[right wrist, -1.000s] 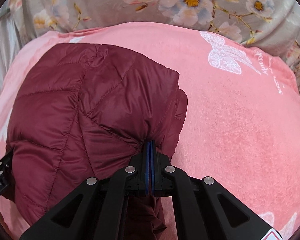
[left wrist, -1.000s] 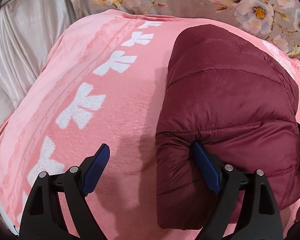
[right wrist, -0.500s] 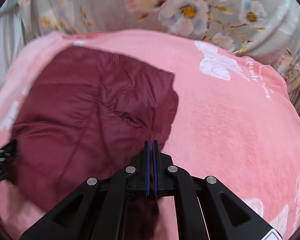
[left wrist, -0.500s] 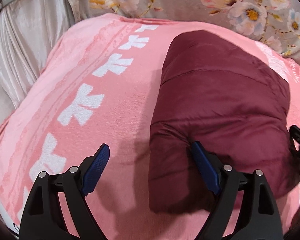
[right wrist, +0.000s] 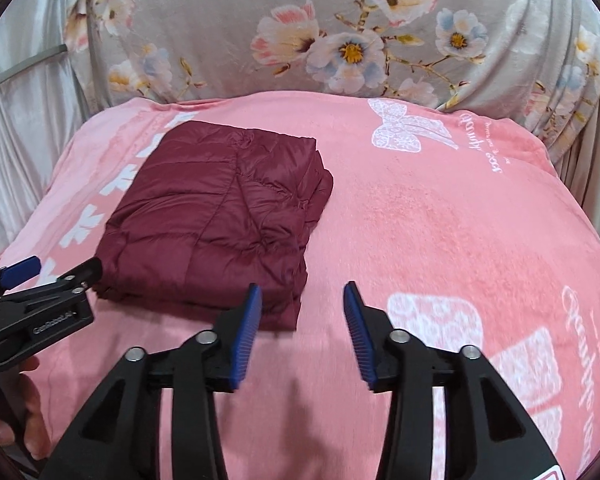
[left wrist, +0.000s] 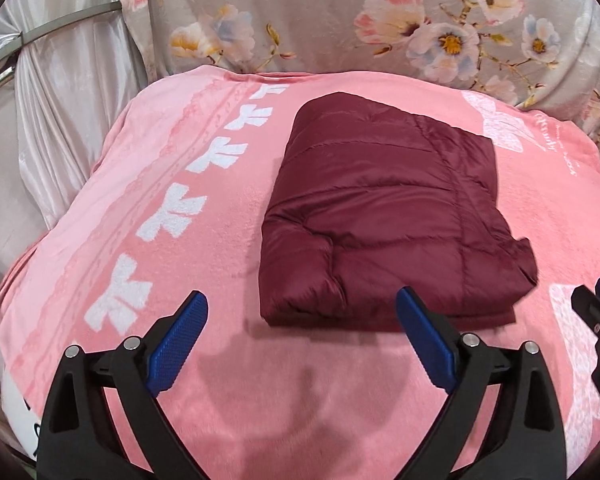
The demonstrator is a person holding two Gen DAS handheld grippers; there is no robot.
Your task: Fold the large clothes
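A dark red quilted jacket (left wrist: pixel 388 216) lies folded into a compact rectangle on a pink blanket (left wrist: pixel 220 240); it also shows in the right wrist view (right wrist: pixel 216 216). My left gripper (left wrist: pixel 302 312) is open and empty, held back from the jacket's near edge. My right gripper (right wrist: pixel 302 304) is open and empty, just off the jacket's near right corner. The left gripper also shows at the left edge of the right wrist view (right wrist: pixel 48 272), and the right gripper at the right edge of the left wrist view (left wrist: pixel 598 300).
The pink blanket with white bow prints covers the raised surface (right wrist: pixel 440 220). A grey floral cloth (right wrist: pixel 340 40) hangs behind it. A shiny silver curtain (left wrist: pixel 60 120) hangs at the left.
My right gripper has let go of the jacket and opened. Both grippers have pulled back toward me, and the jacket now lies flat and folded on the blanket.
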